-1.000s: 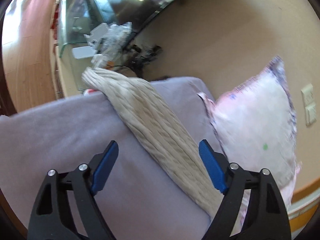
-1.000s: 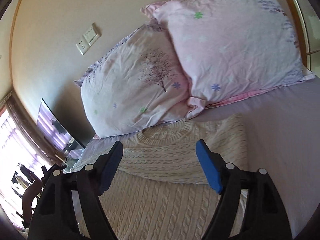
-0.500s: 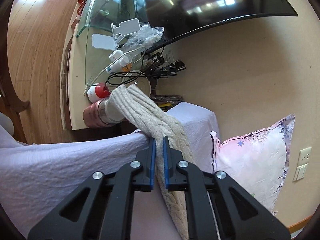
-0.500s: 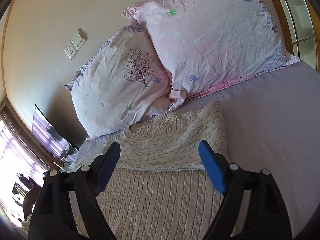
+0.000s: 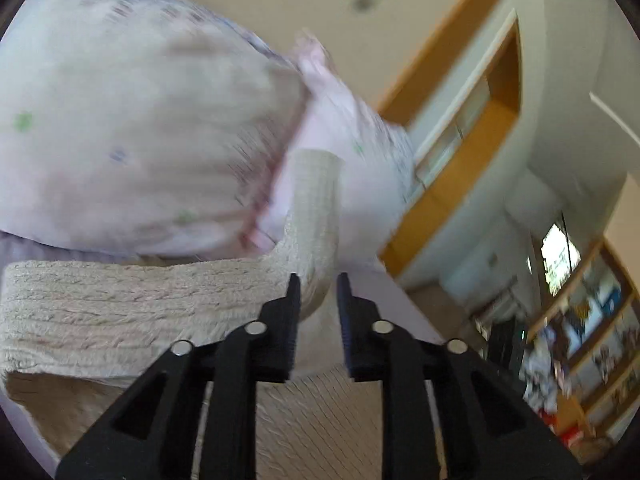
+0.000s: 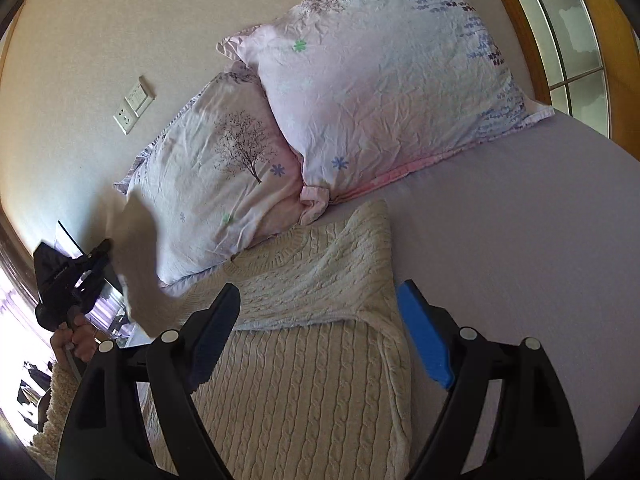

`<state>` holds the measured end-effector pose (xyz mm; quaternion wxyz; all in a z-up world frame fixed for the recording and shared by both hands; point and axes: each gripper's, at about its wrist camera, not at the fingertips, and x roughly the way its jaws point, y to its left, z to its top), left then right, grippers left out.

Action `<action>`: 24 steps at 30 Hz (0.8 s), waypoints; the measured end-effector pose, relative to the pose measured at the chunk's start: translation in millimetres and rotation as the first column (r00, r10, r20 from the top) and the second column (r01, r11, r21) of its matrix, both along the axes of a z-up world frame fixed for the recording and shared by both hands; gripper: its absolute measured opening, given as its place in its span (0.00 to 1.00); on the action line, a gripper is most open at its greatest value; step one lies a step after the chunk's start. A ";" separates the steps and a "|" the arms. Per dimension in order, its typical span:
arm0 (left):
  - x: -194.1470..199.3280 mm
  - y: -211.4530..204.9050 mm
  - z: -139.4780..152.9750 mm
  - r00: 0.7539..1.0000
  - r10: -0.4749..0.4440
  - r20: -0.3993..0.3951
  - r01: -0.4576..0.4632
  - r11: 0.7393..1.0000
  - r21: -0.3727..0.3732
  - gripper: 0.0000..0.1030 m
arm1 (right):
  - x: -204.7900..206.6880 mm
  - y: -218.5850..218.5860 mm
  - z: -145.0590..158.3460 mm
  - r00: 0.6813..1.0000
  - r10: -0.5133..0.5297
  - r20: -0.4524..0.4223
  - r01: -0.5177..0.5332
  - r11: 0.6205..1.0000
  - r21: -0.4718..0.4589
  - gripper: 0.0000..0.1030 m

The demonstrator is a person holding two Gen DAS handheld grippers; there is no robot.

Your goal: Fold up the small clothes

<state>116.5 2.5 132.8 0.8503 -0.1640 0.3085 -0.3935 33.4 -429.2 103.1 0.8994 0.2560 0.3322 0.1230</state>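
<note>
A cream cable-knit sweater (image 6: 304, 364) lies on the lilac bed sheet (image 6: 520, 240), collar toward the pillows, its right sleeve folded across the chest. My left gripper (image 5: 318, 286) is shut on the left sleeve (image 5: 316, 200) and holds it raised over the sweater body (image 5: 120, 312). In the right wrist view the left gripper (image 6: 86, 270) shows at the left with the lifted sleeve (image 6: 140, 264). My right gripper (image 6: 320, 336) is open and empty, hovering above the sweater's middle.
Two pink patterned pillows (image 6: 380, 92) lean on the wall at the head of the bed. A wall socket (image 6: 134, 104) is above them. A wooden-framed window (image 6: 580, 40) is at the right. Shelves (image 5: 580, 340) stand beyond the bed.
My left gripper closed on the left sleeve at the bed's edge, then lifted it and swung it round toward the pillows and over the sweater. My right gripper rose slightly and stayed open.
</note>
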 end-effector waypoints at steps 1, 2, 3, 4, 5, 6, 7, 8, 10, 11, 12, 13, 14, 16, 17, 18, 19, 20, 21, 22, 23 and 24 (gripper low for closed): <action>-3.4 -23.4 -8.4 0.998 -0.057 -0.018 0.058 0.997 0.055 0.33 | -4.3 -1.5 0.0 1.000 0.007 -0.004 -0.007 1.000 -0.002 0.80; -8.4 -35.3 -15.6 0.996 -0.085 -0.028 0.087 0.992 0.093 0.34 | -11.1 -4.2 1.3 1.000 0.021 -0.003 -0.021 1.000 -0.007 0.80; -16.4 -35.7 -22.7 0.996 -0.086 -0.033 0.090 0.989 0.119 0.39 | -18.3 -7.6 2.8 0.999 0.035 0.001 -0.035 0.999 -0.018 0.80; -22.2 -28.8 -25.7 0.997 -0.073 -0.034 0.077 0.989 0.123 0.44 | -25.1 -11.9 4.1 0.999 0.047 0.006 -0.046 0.999 -0.028 0.80; -32.1 -12.1 -29.1 0.998 -0.044 -0.037 0.048 0.992 0.115 0.55 | -35.2 -18.3 4.4 0.997 0.077 0.011 -0.077 0.997 -0.030 0.81; -41.7 7.3 -32.5 0.999 -0.020 -0.044 0.024 0.995 0.101 0.60 | -41.8 -22.9 3.3 0.994 0.109 0.013 -0.109 0.994 -0.019 0.82; -51.2 23.8 -34.2 0.998 -0.010 -0.057 0.015 0.996 0.088 0.61 | -47.1 -26.6 1.6 0.990 0.142 0.015 -0.142 0.990 -0.003 0.82; -62.4 41.0 -36.5 0.997 -0.008 -0.071 0.013 0.997 0.078 0.61 | -54.9 -31.0 -2.1 0.981 0.195 0.012 -0.195 0.980 0.028 0.82; -92.2 81.4 -42.3 0.995 -0.009 -0.101 0.014 0.999 0.051 0.65 | -69.4 -35.8 -9.6 0.953 0.301 -0.001 -0.300 0.950 0.089 0.82; -112.3 102.1 -47.7 0.993 0.001 -0.120 0.005 0.999 0.046 0.71 | -80.6 -36.7 -14.0 0.928 0.373 -0.009 -0.369 0.922 0.116 0.82; -127.7 117.0 -51.1 0.991 0.014 -0.131 -0.008 0.999 0.049 0.73 | -89.6 -36.7 -17.2 0.907 0.421 -0.021 -0.415 0.901 0.125 0.82; -146.0 133.9 -57.2 0.989 0.030 -0.142 -0.023 0.999 0.049 0.74 | -98.6 -35.9 -20.6 0.883 0.467 -0.040 -0.459 0.879 0.131 0.82; -161.2 145.3 -61.9 0.987 0.039 -0.153 -0.033 0.999 0.043 0.75 | -107.7 -32.5 -28.4 0.856 0.512 -0.073 -0.500 0.855 0.139 0.82; -192.8 167.3 -82.8 0.974 0.050 -0.221 -0.052 0.999 -0.001 0.75 | -119.1 -30.1 -44.8 0.824 0.549 -0.142 -0.527 0.834 0.166 0.81; -204.9 173.7 -93.4 0.965 0.052 -0.257 -0.058 0.998 -0.014 0.75 | -123.3 -31.0 -56.9 0.814 0.548 -0.190 -0.519 0.835 0.185 0.81; -215.4 177.6 -107.0 0.953 0.070 -0.294 -0.074 0.997 -0.001 0.75 | -126.2 -32.0 -66.8 0.810 0.544 -0.220 -0.508 0.838 0.199 0.79; -220.1 177.7 -116.4 0.943 0.081 -0.322 -0.080 0.997 0.019 0.75 | -126.8 -33.2 -76.4 0.806 0.541 -0.243 -0.497 0.839 0.221 0.77; -223.6 174.9 -128.0 0.931 0.087 -0.354 -0.078 0.996 0.039 0.75 | -126.7 -34.8 -88.4 0.803 0.536 -0.263 -0.479 0.841 0.250 0.75; -220.9 170.2 -136.2 0.924 0.087 -0.373 -0.077 0.996 0.043 0.75 | -125.9 -36.1 -100.6 0.801 0.533 -0.272 -0.461 0.839 0.288 0.75; -220.2 168.0 -142.9 0.918 0.081 -0.389 -0.074 0.997 0.032 0.75 | -124.7 -36.1 -105.8 0.801 0.534 -0.271 -0.453 0.836 0.308 0.74; -217.1 164.7 -150.2 0.913 0.069 -0.403 -0.072 0.997 0.006 0.75 | -123.4 -34.9 -113.6 0.802 0.540 -0.256 -0.447 0.826 0.343 0.71; -217.5 166.2 -155.7 0.911 0.061 -0.409 -0.074 0.997 -0.017 0.75 | -122.0 -32.4 -120.2 0.802 0.551 -0.229 -0.445 0.808 0.385 0.69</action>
